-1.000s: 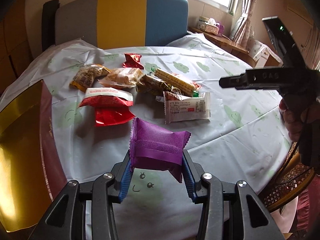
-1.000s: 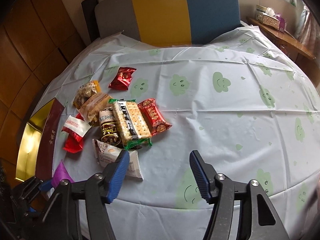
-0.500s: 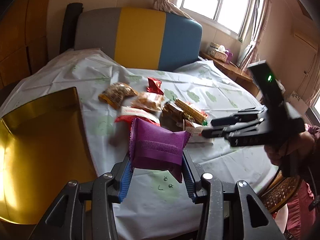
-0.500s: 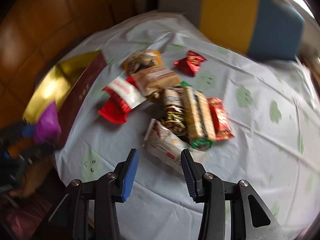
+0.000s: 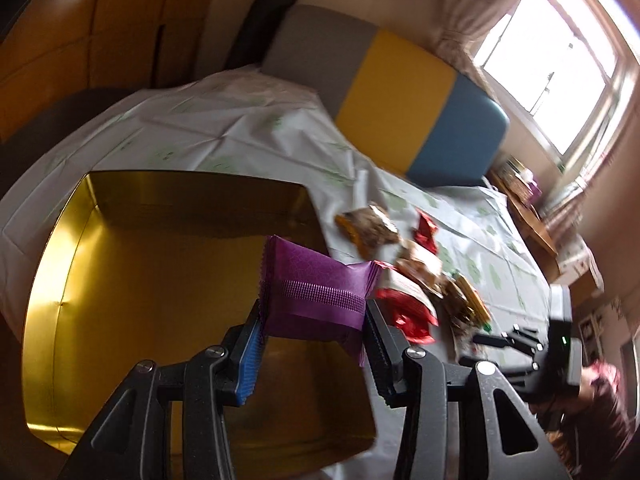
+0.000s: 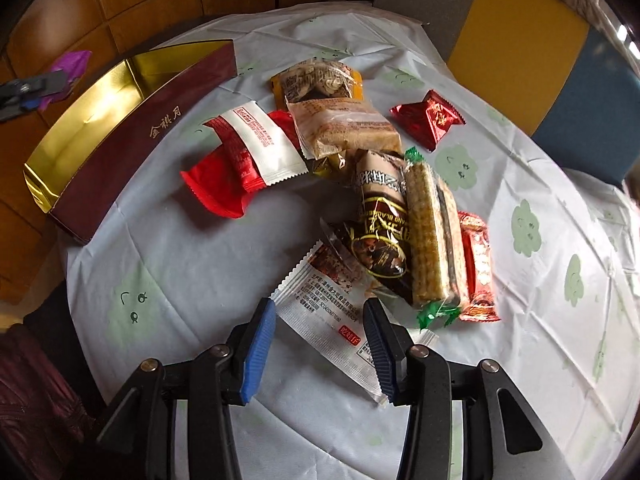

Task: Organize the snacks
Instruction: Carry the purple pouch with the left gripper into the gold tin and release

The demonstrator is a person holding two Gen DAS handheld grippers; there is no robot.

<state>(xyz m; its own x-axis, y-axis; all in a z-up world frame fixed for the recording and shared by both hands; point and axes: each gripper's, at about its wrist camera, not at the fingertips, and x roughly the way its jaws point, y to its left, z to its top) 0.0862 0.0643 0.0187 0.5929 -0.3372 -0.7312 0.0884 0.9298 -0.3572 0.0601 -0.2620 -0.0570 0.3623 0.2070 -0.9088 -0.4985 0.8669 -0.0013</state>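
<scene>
While piled — roughly eight snack packets (image 6: 380, 216).

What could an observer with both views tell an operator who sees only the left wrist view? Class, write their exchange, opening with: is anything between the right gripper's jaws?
Operator: Is anything between the right gripper's jaws?
Observer: Yes. The right wrist view shows the right gripper, whose jaws have just been closing, straddling a white packet that lies flat on the tablecloth. The pads are not pressing on it.
Operator: What does the box look like from outside?
Observer: The box has a maroon outer wall with gold characters printed on it.
</scene>
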